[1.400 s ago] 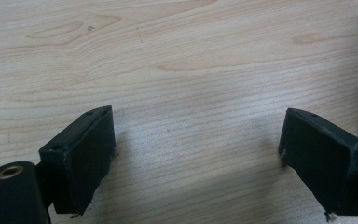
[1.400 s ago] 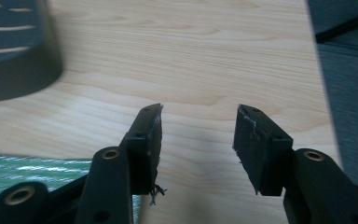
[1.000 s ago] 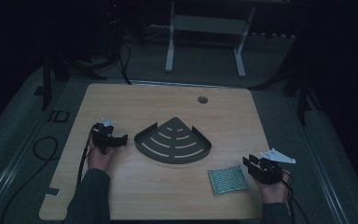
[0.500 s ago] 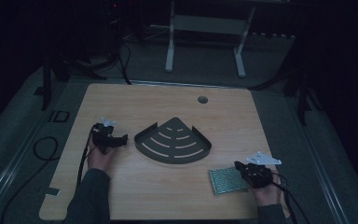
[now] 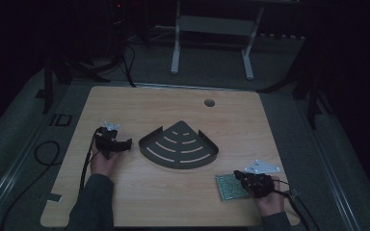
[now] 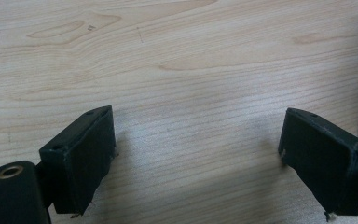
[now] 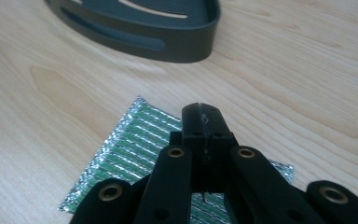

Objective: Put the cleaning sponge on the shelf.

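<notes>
A flat, square scouring pad of shiny silver foil with green stripes (image 7: 135,154) lies on the light wooden table (image 5: 139,202), near its front right edge, just in front of the dark grey fan-shaped slotted tray (image 5: 180,144).

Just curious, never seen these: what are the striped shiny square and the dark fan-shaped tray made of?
The square pad looks like a scouring sponge faced with metallic foil: green and silver stripes that glint. The tray looks like matte dark-painted metal or moulded plastic, with slots and a raised rim; I can't tell which.

Dark slotted corner tray (image 5: 179,144) mid-table (image 5: 139,202)
</notes>
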A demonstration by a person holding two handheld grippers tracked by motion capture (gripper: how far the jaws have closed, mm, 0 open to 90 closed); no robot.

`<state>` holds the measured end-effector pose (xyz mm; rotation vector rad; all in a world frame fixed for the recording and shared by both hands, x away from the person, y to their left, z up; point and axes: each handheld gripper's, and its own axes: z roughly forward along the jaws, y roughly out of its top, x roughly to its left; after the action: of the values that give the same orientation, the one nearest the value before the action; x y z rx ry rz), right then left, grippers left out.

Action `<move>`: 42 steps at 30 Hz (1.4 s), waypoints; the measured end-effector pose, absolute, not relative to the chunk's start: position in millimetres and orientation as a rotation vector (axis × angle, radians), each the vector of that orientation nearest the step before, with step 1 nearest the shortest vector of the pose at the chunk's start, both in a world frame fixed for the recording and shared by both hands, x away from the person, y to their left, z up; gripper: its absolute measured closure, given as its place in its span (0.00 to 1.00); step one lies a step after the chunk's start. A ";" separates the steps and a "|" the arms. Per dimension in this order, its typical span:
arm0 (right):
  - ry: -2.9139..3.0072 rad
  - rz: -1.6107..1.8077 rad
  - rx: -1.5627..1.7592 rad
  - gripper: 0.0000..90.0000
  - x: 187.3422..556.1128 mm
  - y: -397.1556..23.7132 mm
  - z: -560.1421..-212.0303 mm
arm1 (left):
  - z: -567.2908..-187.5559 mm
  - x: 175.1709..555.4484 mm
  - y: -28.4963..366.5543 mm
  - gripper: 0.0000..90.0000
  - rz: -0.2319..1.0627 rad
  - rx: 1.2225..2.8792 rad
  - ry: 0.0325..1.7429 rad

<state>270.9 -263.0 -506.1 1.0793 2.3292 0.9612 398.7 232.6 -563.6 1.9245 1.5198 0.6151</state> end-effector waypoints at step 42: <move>2.449 0.836 1.039 1.00 303.0 -234.2 -528.4 | -563.6 398.7 232.6 0.13 0.615 1.924 1.520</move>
<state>303.0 -234.2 -528.4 1.0395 2.4494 0.8362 398.7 232.6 -563.6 1.9243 1.5199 0.6152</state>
